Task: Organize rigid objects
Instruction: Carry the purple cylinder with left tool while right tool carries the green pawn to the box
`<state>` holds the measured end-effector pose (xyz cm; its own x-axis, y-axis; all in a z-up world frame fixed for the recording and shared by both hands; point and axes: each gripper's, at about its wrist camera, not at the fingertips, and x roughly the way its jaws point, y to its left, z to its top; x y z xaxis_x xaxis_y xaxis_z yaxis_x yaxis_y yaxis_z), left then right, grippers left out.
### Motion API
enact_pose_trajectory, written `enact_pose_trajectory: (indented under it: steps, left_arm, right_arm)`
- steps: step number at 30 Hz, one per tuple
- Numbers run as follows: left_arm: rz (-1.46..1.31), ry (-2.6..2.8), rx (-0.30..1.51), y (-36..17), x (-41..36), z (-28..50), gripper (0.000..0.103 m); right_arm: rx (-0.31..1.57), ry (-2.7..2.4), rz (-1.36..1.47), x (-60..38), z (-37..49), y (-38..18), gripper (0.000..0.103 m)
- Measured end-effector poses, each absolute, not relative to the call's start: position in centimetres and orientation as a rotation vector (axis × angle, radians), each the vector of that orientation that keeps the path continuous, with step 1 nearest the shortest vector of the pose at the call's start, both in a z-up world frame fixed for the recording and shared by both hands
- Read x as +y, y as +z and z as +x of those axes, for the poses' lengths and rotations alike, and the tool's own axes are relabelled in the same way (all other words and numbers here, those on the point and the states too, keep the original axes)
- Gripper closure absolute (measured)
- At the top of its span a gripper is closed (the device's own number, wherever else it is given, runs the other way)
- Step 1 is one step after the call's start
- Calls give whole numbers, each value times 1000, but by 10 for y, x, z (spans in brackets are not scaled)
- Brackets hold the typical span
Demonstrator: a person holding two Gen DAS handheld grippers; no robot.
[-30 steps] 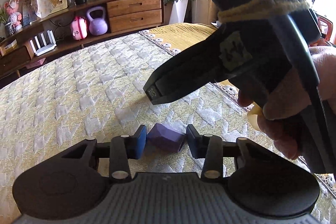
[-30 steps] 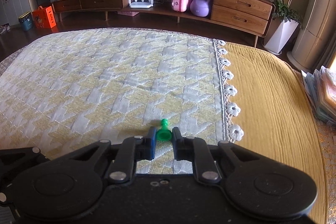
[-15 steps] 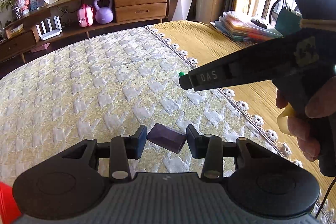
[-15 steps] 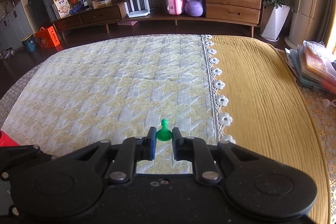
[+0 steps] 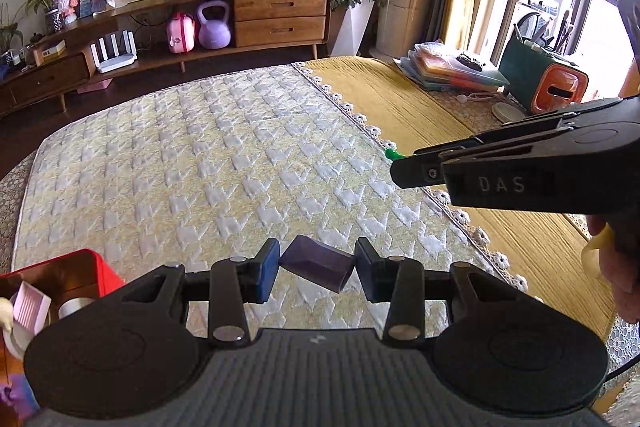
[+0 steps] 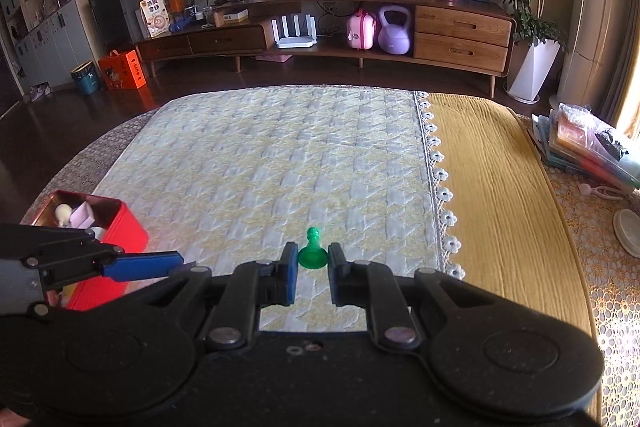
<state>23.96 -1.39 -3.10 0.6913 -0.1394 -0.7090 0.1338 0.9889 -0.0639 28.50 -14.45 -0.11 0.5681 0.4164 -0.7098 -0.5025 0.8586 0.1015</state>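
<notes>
Holding pale items, red tin (image 6: 116, 223) sits open.

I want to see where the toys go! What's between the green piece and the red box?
In the right wrist view, only bare quilted blanket lies between the green pawn, held in the right gripper, and the red box.

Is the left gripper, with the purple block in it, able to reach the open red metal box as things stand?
Probably yes. The left gripper holds the purple block, and the open red metal box sits close on its left, with nothing seen between them. The box already holds some small items.
</notes>
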Motion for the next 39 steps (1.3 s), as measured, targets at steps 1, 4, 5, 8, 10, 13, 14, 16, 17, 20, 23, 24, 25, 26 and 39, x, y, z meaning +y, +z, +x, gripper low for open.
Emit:
enact_pose_trajectory:
  steps: [1, 4, 5, 8, 10, 13, 14, 16, 17, 20, 23, 24, 25, 26, 39]
  left_arm:
    - [-11, -150, 791, -27, -11, 232, 63]
    - [-17, -142, 776, -16, -2, 211, 63]
    - [-21, -142, 773, -12, 1, 203, 63]
    - [-33, -135, 759, -2, 12, 181, 63]
    - [-36, -131, 749, 2, 20, 169, 63]
    - [-41, -113, 739, 6, 35, 149, 63]
    - [-45, -104, 738, 6, 41, 143, 63]
    - [-53, -87, 738, 6, 52, 133, 63]
    - [-59, -76, 739, 5, 59, 127, 63]
    - [-71, -40, 740, 3, 80, 115, 63]
    - [-90, -8, 740, 1, 101, 105, 63]
    - [-95, 6, 740, 0, 110, 101, 63]
    - [-97, 19, 740, -2, 117, 97, 63]
    - [-101, 34, 743, -4, 125, 95, 63]
    - [-121, 164, 736, -28, 195, 109, 63]
  right_arm:
    - [797, 549, -115, -144, 277, 3, 88]
    - [785, 569, -115, -140, 254, 15, 88]
    - [779, 575, -115, -139, 246, 18, 88]
    - [769, 594, -113, -132, 223, 25, 88]
    - [763, 608, -114, -126, 209, 29, 88]
    - [755, 630, -121, -115, 190, 33, 88]
    - [755, 638, -121, -111, 185, 34, 88]
    - [750, 653, -130, -103, 175, 34, 88]
    - [750, 661, -133, -98, 170, 34, 88]
    - [755, 685, -144, -81, 160, 32, 88]
    - [765, 712, -150, -63, 152, 27, 88]
    - [767, 718, -155, -56, 151, 25, 88]
    - [771, 725, -161, -49, 149, 22, 88]
    - [776, 733, -165, -43, 148, 20, 88]
    - [819, 776, -217, 26, 146, -23, 88]
